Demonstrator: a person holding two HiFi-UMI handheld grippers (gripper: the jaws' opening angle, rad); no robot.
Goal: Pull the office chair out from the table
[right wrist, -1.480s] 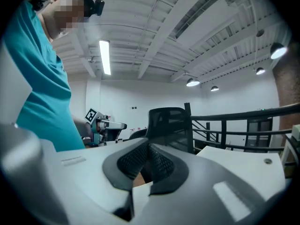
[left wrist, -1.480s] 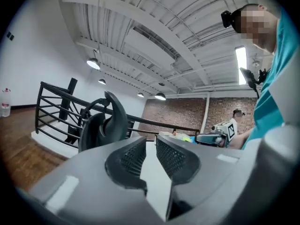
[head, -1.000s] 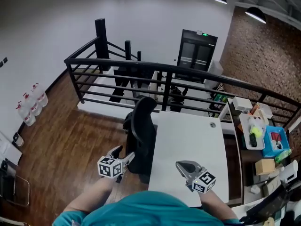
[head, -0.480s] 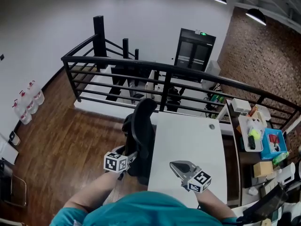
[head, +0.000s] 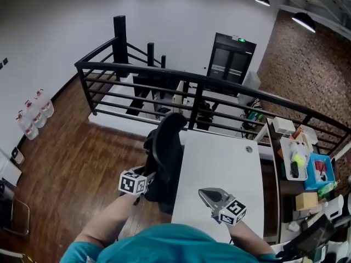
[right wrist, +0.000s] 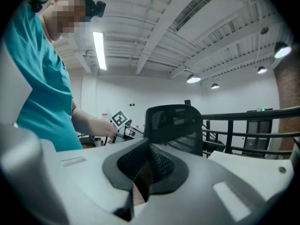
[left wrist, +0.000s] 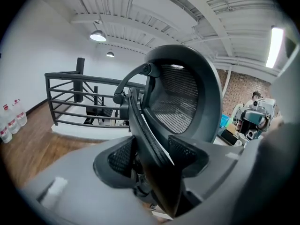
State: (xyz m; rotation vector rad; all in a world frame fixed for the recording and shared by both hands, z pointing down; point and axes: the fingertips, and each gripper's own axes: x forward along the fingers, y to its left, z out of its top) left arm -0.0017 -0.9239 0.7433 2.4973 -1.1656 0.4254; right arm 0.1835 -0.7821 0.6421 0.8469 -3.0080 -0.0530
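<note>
A black mesh office chair [head: 164,147] stands pushed against the left side of the white table [head: 219,163]. My left gripper [head: 149,175] is at the chair's back, low on its left edge. In the left gripper view the back's curved rim [left wrist: 150,139] runs between the jaws of my left gripper [left wrist: 152,153], which are closing, and both pads touch it. My right gripper [head: 205,192] hovers over the table's near end, shut and holding nothing. In the right gripper view my right gripper [right wrist: 149,161] faces the chair [right wrist: 173,118].
A black metal railing [head: 192,81] runs behind the chair and the table. A shelf with boxes and small items [head: 301,163] stands to the table's right. Water bottles [head: 33,119] stand by the left wall. Wooden floor [head: 82,163] lies left of the chair.
My left gripper has moved forward and down to the chair's back, and its jaws have narrowed around the rim. The right gripper has barely shifted.
</note>
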